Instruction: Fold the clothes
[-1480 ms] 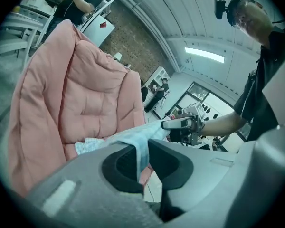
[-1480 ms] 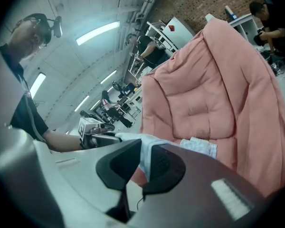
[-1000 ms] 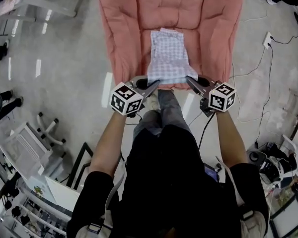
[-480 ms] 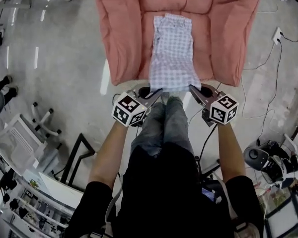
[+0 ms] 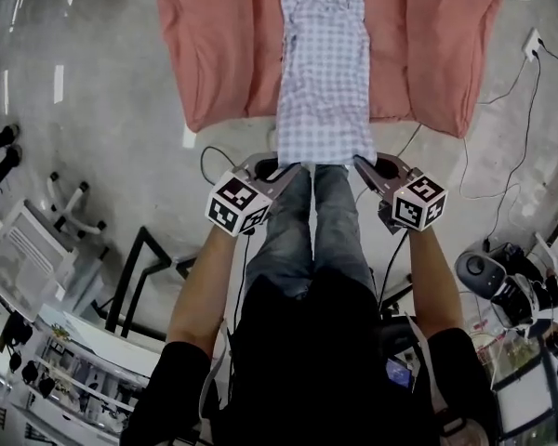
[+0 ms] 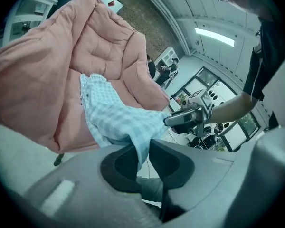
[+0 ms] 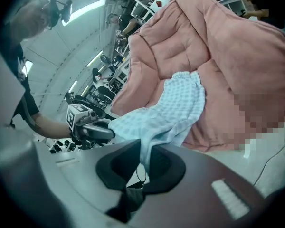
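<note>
We have the left gripper (image 5: 284, 168) clenched on the near left corner of the checked garment (image 5: 324, 72), and the right gripper (image 5: 363, 163) clenched on its near right corner. In each gripper view a thin pinch of checked fabric runs down between jaws that are closed on it.

The garment lies spread on the pink cushion (image 5: 214, 54). Its long axis runs straight away from us, from the hem we hold to the far end well up on the cushion. The near hem hangs past the cushion's near edge, pulled flat between the two grippers and just beyond our legs (image 5: 314, 221). The garment looks a little wider at this near end than at the far one.

What matters for the next move is that the whole garment lies on the far side of both grippers, and neither hand is nearer to it than the other. They sit side by side, one at each corner, square to the long axis. We judge that a fold would carry the near hem away from us along that axis towards the far end. Both hands would need to travel together so the hem stays straight and lands even.
</note>
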Motion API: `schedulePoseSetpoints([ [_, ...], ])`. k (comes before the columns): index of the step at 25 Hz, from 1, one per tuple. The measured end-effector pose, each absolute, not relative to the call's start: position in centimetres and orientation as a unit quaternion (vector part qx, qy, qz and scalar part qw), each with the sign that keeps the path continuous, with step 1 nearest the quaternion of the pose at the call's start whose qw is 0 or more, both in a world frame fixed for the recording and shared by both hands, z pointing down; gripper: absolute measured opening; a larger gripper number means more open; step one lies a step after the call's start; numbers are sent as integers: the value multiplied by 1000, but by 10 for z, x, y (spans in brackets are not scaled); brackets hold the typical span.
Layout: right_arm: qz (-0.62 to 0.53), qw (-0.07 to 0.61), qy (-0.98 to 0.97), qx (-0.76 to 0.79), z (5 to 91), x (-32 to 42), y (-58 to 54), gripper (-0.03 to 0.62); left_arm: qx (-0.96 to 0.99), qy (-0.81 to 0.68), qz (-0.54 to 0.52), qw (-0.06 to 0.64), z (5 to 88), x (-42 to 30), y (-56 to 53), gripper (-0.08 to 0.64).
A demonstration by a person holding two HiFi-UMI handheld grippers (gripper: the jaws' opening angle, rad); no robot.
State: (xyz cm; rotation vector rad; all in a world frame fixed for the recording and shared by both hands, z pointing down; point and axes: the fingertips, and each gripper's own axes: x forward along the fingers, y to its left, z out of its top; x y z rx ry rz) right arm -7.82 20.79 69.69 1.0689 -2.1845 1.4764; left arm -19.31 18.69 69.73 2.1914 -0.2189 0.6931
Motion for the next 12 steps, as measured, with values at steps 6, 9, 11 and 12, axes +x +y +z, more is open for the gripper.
schedulePoseSetpoints([
  [6, 531, 146, -746, 375, 708, -85, 227, 17, 860, -85, 284, 416, 710, -200, 207, 51],
  [9, 533, 137, -739, 388, 701, -82, 220, 18, 859, -82, 295, 411, 705, -200, 201, 51],
  [11, 526, 135, -741, 395, 695, -80, 208, 18, 860, -80, 297, 407, 699, -200, 192, 51],
  [12, 520, 135, -745, 396, 692, -79, 201, 18, 861, -80, 296, 405, 697, -200, 186, 52],
])
